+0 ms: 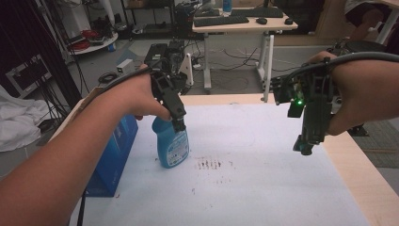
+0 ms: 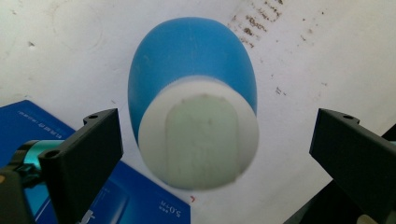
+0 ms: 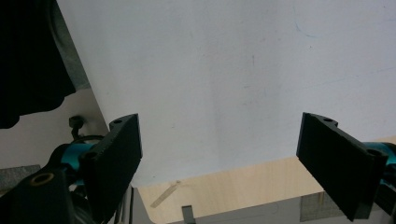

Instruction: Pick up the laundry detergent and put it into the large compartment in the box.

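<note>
1. Nearest, at the table's left edge, a blue box (image 1: 113, 160) stands upright, just beside the bottle.
2. The blue bottle (image 1: 172, 143) stands upright on the white sheet (image 1: 263, 179) that covers the table, left of the middle and near the box.
3. The left gripper (image 1: 179, 126) hangs right above the bottle's white cap (image 2: 201, 140). In the left gripper view its jaws stand wide apart on either side of the cap, touching nothing.
4. A patch of dark smudges (image 1: 209, 164) marks the sheet just right of the bottle.
5. The right gripper (image 1: 303, 146) hovers over the sheet near the table's right edge, well apart from the bottle. Its jaws are spread and hold nothing.
6. Beyond the table's far edge stands a desk (image 1: 244, 26) with keyboards.
</note>
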`<state>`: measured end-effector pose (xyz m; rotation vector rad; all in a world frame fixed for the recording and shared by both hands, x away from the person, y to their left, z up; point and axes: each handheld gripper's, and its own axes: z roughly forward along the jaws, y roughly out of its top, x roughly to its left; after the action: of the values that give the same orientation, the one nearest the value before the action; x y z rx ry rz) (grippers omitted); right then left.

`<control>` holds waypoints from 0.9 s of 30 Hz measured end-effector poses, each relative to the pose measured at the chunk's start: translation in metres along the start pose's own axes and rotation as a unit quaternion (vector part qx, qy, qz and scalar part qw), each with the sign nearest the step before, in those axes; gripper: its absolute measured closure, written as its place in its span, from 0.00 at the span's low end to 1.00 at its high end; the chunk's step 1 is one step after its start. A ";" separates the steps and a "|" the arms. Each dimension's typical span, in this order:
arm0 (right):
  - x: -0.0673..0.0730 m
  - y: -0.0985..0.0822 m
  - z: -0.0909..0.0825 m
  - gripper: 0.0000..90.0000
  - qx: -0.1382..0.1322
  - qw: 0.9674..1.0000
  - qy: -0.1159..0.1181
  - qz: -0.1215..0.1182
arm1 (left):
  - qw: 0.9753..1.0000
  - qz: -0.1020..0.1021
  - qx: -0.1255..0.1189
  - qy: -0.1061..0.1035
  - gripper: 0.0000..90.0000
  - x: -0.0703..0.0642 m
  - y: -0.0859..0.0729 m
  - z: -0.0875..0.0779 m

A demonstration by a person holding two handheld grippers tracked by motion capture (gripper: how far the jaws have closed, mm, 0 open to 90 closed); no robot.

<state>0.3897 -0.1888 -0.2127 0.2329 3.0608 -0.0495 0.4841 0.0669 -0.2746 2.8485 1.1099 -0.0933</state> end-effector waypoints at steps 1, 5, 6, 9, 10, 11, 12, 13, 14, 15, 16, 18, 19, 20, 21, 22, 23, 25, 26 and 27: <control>0.000 0.000 0.000 0.15 -0.001 1.000 0.001 0.002 | 1.000 -0.001 0.000 0.001 0.03 0.000 0.000 0.001; 0.000 0.000 0.001 0.15 0.001 1.000 0.002 0.004 | 1.000 -0.004 0.002 0.009 0.03 0.001 0.003 0.007; 0.000 0.000 0.001 0.15 0.002 1.000 0.002 0.007 | 1.000 -0.005 0.000 0.009 0.03 0.001 0.003 0.008; -0.001 0.000 0.002 0.15 0.002 1.000 0.002 0.005 | 1.000 -0.008 -0.001 0.013 0.03 0.003 0.004 0.009; -0.001 0.000 0.002 0.15 0.000 1.000 0.002 0.006 | 1.000 -0.008 0.000 0.013 0.03 0.004 0.004 0.009; -0.002 0.000 0.002 0.15 0.002 1.000 0.002 0.005 | 1.000 -0.010 -0.003 0.011 0.03 0.004 0.004 0.010; -0.002 0.000 0.002 0.15 0.002 1.000 0.002 0.005 | 1.000 -0.010 -0.003 0.011 0.03 0.004 0.004 0.010; -0.003 0.000 0.003 0.15 0.004 1.000 0.004 0.005 | 1.000 -0.014 -0.004 0.011 0.03 0.005 0.004 0.012; -0.003 0.000 0.003 0.15 0.001 1.000 0.003 0.003 | 1.000 -0.014 -0.002 0.010 0.03 0.005 0.004 0.013; -0.003 0.000 0.003 0.15 0.002 1.000 0.003 0.007 | 1.000 -0.014 -0.001 0.011 0.03 0.005 0.005 0.014; -0.003 0.000 0.003 0.15 0.003 1.000 0.004 0.008 | 1.000 -0.014 -0.001 0.011 0.03 0.005 0.005 0.014; -0.004 -0.001 0.003 0.15 0.003 1.000 0.003 0.008 | 1.000 -0.016 0.000 0.008 0.03 0.005 0.005 0.017; -0.004 -0.001 0.004 0.15 0.002 1.000 0.004 0.008 | 1.000 -0.016 0.000 0.008 0.03 0.005 0.005 0.017; -0.004 -0.001 0.004 0.15 0.004 1.000 0.004 0.008 | 1.000 -0.012 0.006 0.012 0.03 0.006 0.006 0.019; -0.005 -0.001 0.004 0.15 0.003 1.000 0.005 0.007 | 1.000 -0.014 0.006 0.013 0.03 0.005 0.006 0.020; -0.004 -0.001 0.005 0.15 0.004 1.000 0.005 0.009 | 1.000 -0.015 0.005 0.015 0.05 0.005 0.007 0.020; -0.005 -0.001 0.005 0.15 0.004 1.000 0.004 0.009 | 1.000 -0.012 0.002 0.018 0.11 0.005 0.007 0.019; -0.005 -0.001 0.006 0.15 0.005 1.000 0.005 0.009 | 1.000 -0.013 0.000 0.017 0.11 0.005 0.007 0.019; -0.005 -0.001 0.006 0.15 0.004 1.000 0.006 0.007 | 1.000 -0.013 0.000 0.017 0.11 0.005 0.007 0.019; -0.005 -0.001 0.006 0.15 0.003 1.000 0.006 0.007 | 1.000 -0.015 0.003 0.024 0.11 0.006 0.007 0.020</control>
<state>0.3949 -0.1903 -0.2185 0.2558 3.0716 -0.0558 0.4923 0.0637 -0.2943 2.8537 1.1621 -0.0309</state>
